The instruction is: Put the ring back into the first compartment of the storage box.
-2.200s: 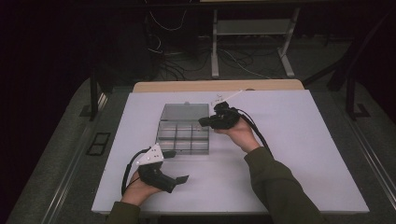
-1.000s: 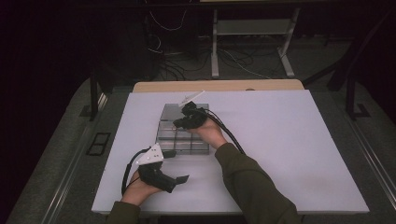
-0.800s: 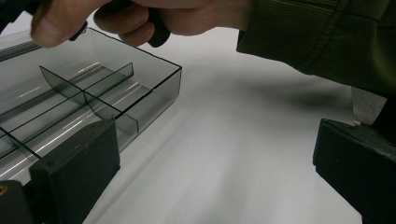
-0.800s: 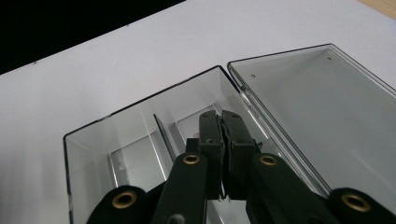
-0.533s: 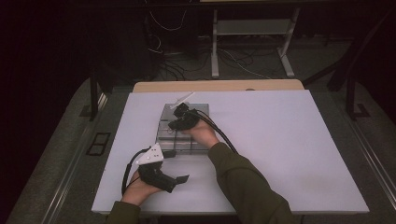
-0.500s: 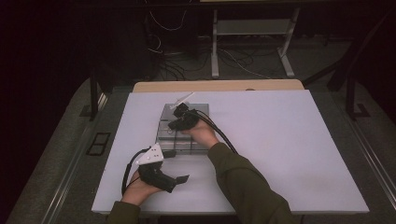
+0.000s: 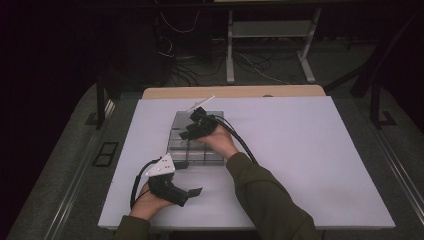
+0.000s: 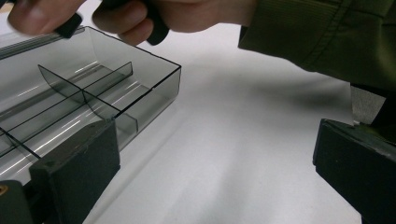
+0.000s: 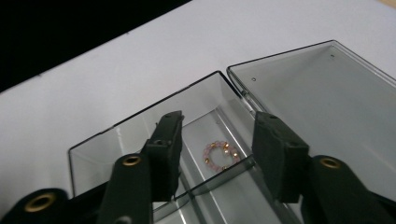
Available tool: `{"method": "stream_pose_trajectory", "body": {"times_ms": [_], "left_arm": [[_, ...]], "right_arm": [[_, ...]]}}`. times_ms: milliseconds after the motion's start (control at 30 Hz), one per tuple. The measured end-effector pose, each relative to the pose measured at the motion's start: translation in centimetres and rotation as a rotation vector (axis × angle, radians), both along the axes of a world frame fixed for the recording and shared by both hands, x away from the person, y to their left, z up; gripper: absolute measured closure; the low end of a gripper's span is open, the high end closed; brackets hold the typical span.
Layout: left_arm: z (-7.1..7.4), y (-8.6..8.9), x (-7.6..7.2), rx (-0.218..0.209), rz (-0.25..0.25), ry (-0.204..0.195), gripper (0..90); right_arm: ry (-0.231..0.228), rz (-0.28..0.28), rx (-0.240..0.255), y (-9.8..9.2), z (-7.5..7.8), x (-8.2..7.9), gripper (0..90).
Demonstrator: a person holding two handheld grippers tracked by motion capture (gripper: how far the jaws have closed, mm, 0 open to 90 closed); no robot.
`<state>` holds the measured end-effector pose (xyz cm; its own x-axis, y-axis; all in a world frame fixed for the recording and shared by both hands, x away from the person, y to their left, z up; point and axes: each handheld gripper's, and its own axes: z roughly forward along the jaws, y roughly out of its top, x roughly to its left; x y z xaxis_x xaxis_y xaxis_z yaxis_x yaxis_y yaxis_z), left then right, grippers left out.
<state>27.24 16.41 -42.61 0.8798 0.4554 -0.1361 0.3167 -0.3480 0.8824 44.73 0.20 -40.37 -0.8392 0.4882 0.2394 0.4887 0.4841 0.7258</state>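
Bead ring lies flat in a corner part of the clear box, near frame middle, just past the right gripper. Jaws just opened, nothing pinched. Left gripper rests low left, wide apart, farther off.

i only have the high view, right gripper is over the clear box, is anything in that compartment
Observer: Yes, a small bead bracelet, pink and gold, lies on the compartment floor.
Operator: is the right gripper gripping it
Observer: No. The right gripper has just been opening; the bracelet lies loose below its fingers.
Operator: and the left gripper
Observer: The left gripper is open, holding nothing, beside the divided box.
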Motion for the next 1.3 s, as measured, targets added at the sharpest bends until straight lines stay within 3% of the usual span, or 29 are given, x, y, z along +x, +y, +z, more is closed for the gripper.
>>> {"method": "stream_pose_trajectory", "body": {"times_ms": [300, 933, 1300], "left_arm": [[0.0, 0.0, 0.1, 0.000, 0.007, -0.002, 0.0], [-0.1, 0.0, 0.2, 0.026, 0.010, -0.011, 0.0], [-0.2, -0.1, 0.3, 0.027, 0.014, -0.006, 0.0]], "right_arm": [[-0.019, -0.009, 0.051, -2.3, 1.3, -0.9, 40.3], [-0.066, -0.039, 0.096, -8.6, 2.7, -3.3, 35.3], [-0.079, -0.017, 0.117, -11.2, 2.1, -5.2, 32.5]]}}
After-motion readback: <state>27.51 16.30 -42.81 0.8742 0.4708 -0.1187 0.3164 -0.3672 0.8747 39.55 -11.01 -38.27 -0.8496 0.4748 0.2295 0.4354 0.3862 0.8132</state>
